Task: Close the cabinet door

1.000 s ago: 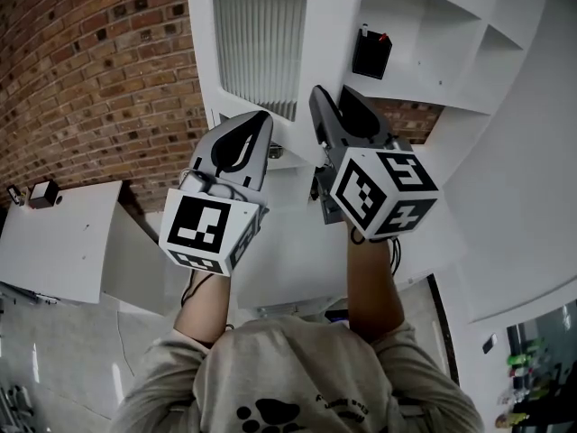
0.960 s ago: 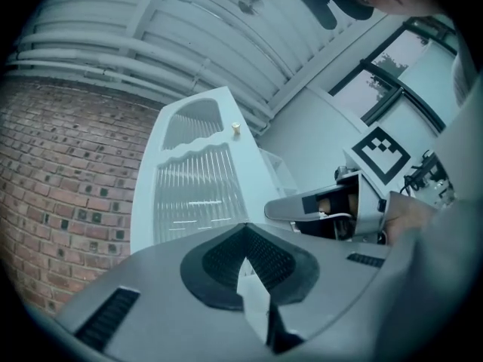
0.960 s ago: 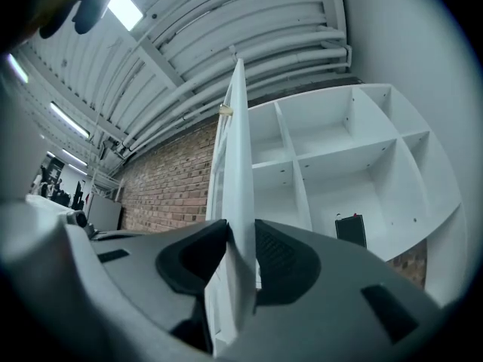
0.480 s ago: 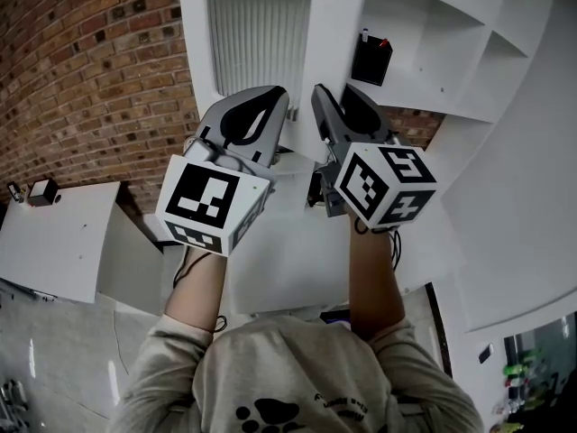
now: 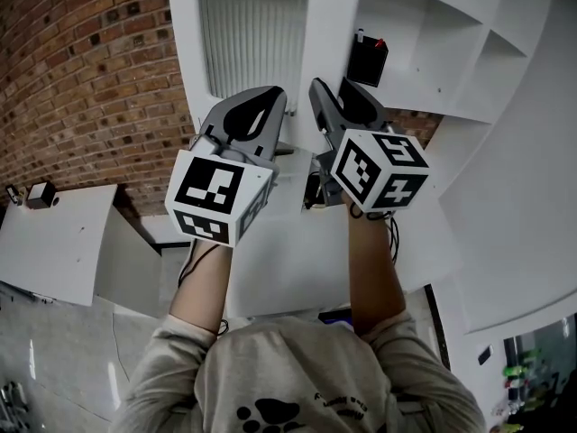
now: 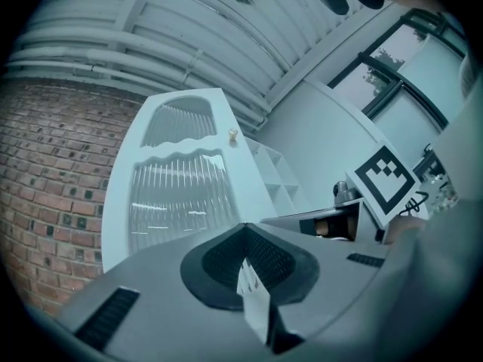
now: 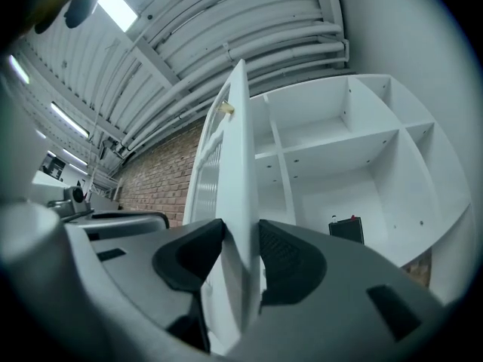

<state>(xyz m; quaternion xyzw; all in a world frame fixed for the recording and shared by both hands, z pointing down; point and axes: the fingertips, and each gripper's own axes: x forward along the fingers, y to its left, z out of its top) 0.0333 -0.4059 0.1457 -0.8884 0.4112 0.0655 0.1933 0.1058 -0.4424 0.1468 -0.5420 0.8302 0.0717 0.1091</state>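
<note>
The right tool straddles the free edge of the white cabinet door. Its jaws have just been spreading wide, so the pads sit loosely on either side of the edge rather than pinching it. The left tool has its jaws together and points up at the door's ribbed face. The door stands ajar from the cabinet, where 1 black box stands in a lower compartment. Since 1 second ago the left tool has risen level with the right.
</note>
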